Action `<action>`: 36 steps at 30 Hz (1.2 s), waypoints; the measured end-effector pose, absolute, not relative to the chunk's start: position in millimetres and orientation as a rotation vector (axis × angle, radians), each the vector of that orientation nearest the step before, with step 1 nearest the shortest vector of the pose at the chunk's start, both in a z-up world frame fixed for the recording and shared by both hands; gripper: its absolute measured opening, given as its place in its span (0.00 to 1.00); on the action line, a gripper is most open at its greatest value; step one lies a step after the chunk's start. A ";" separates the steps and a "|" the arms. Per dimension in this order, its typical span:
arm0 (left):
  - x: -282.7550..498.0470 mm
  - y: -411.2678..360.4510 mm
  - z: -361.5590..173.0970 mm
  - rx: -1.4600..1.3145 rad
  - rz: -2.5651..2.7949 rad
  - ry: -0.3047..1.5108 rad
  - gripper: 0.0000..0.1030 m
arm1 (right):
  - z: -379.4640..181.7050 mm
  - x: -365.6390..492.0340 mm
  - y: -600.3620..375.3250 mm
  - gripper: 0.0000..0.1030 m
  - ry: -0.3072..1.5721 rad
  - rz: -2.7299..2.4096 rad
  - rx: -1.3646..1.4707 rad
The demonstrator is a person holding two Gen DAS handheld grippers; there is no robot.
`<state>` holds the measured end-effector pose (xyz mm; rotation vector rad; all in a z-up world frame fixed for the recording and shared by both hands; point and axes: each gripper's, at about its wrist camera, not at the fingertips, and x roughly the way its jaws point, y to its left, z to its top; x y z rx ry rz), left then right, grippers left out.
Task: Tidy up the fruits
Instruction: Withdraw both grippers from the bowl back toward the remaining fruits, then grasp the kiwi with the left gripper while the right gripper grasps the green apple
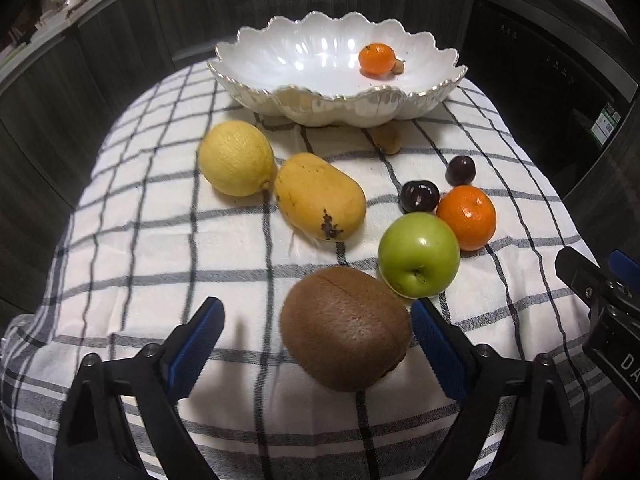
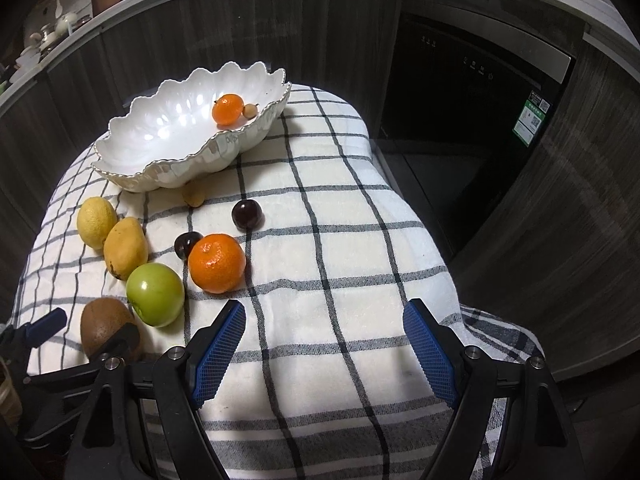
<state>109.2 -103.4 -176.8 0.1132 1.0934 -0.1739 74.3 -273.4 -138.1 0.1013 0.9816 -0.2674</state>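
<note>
Left wrist view: the left tool (image 1: 316, 326) stands wide around the fuzzy brown kiwi (image 1: 346, 328) on the white, grey-checked tablecloth (image 1: 132, 248), nearer than the scalloped white ceramic bowl (image 1: 256, 84).

Right wrist view: the right tool (image 2: 324, 326) gapes wide over bare cloth, right of that bowl (image 2: 132, 176); dark wood-grain cabinets (image 2: 320, 20) stand behind.

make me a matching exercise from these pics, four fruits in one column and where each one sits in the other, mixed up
Things:
1. fuzzy brown kiwi
2. small orange mandarin
3. yellow lemon
4. shiny green apple

Places:
A. inside the white scalloped bowl
B. on the checked cloth, touching one end of the yellow mango
C. between the open blue pads of the left gripper
D. on the cloth, against the larger orange mandarin

Pairs: 1-C, 2-A, 3-B, 4-D
</note>
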 end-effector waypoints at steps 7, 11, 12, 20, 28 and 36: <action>110.1 -106.0 -186.4 0.077 -0.221 1.126 0.64 | -140.5 74.3 -275.4 0.79 0.985 -0.266 0.110; 108.0 -106.7 -185.7 0.081 -0.233 1.125 0.62 | -140.1 73.8 -277.7 0.79 0.983 -0.273 0.115; 107.6 -105.9 -185.4 0.080 -0.235 1.127 0.62 | -139.9 73.7 -277.1 0.79 0.984 -0.273 0.113; 106.4 -94.5 -170.1 0.078 -0.225 1.090 0.62 | -131.5 74.8 -267.6 0.79 0.972 -0.246 0.100; 110.3 -72.6 -150.2 0.058 -0.208 1.047 0.62 | -117.7 84.7 -247.6 0.79 0.952 -0.196 0.094; 111.7 -32.5 -142.6 0.058 -0.127 1.013 0.62 | -125.9 104.1 -211.2 0.79 0.976 -0.112 0.077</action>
